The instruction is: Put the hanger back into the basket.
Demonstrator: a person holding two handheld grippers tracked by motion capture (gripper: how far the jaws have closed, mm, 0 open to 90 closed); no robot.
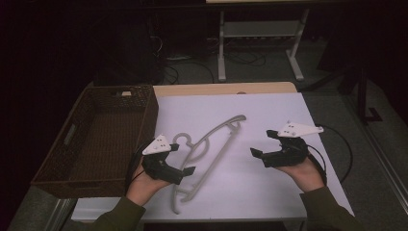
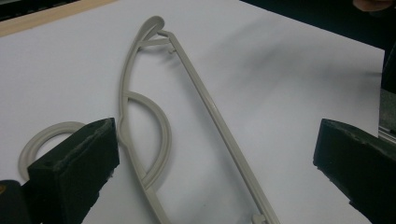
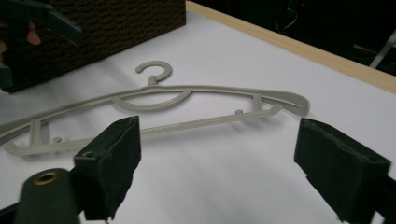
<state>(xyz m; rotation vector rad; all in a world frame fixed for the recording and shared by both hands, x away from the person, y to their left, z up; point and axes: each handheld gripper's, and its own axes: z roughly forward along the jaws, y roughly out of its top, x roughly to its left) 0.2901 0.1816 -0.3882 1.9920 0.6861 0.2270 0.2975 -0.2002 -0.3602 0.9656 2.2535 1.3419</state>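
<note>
A grey plastic hanger [image 1: 211, 144] lies flat and diagonal on the white table top [image 1: 269, 110], its hook toward the basket. My left gripper [image 1: 184, 159] hovers open over the hanger's lower half. In the left gripper view, the hanger [image 2: 198, 84] runs up between the wide-spread jaws of the left gripper [image 2: 215, 133], which touch nothing. My right gripper [image 1: 262, 143] stands open to the right of the hanger, apart from it. In the right gripper view, the hanger [image 3: 219, 89] lies beyond the open right gripper [image 3: 218, 128], with nothing between the jaws.
A brown woven basket [image 1: 120, 89] stands at the table's left, its wall [image 3: 107, 28] just behind the hanger's hook. A wooden table edge [image 1: 221, 89] runs along the back. Table legs and cables stand on the floor beyond.
</note>
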